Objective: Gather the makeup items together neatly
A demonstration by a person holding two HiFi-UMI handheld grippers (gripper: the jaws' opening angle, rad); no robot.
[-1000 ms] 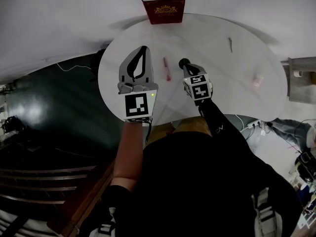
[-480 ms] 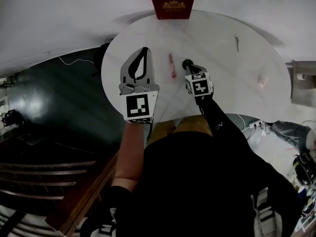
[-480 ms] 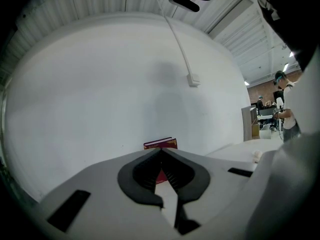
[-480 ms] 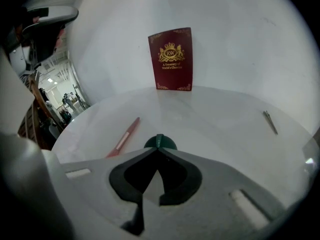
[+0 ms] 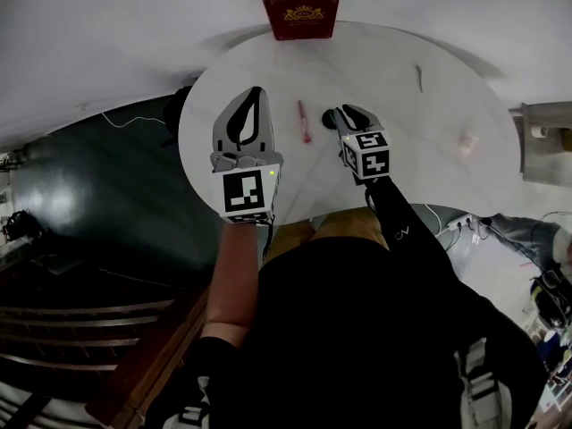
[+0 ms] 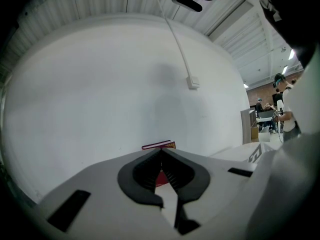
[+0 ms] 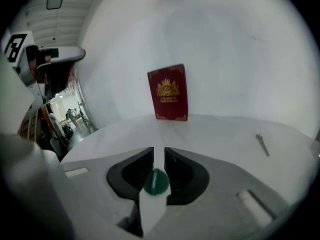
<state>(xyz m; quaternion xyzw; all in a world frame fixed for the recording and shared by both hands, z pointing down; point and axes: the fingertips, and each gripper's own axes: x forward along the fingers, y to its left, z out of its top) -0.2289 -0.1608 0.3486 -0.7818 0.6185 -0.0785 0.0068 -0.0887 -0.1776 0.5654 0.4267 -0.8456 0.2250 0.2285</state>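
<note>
On the round white table (image 5: 420, 159) lie a pink stick (image 5: 304, 121), a thin grey stick (image 5: 417, 79) (image 7: 262, 144) at the back right, and a small pink item (image 5: 466, 144) near the right edge. My right gripper (image 5: 349, 112) (image 7: 159, 154) hovers just right of the pink stick. Its jaws have just been opening and stand apart, with a round green-topped item (image 7: 156, 181) in the gap; the pads do not press on it. My left gripper (image 5: 258, 91) (image 6: 161, 151) hangs left of the pink stick, shut and empty.
A red book with gold print (image 5: 299, 11) (image 7: 168, 92) stands upright at the table's far edge against the white wall. A grey unit (image 5: 547, 141) sits beyond the table's right side. Dark floor lies to the left.
The right gripper's jaws were shut around the dark round item and now stand apart. That gripper has lifted slightly. The left gripper has stayed put.
</note>
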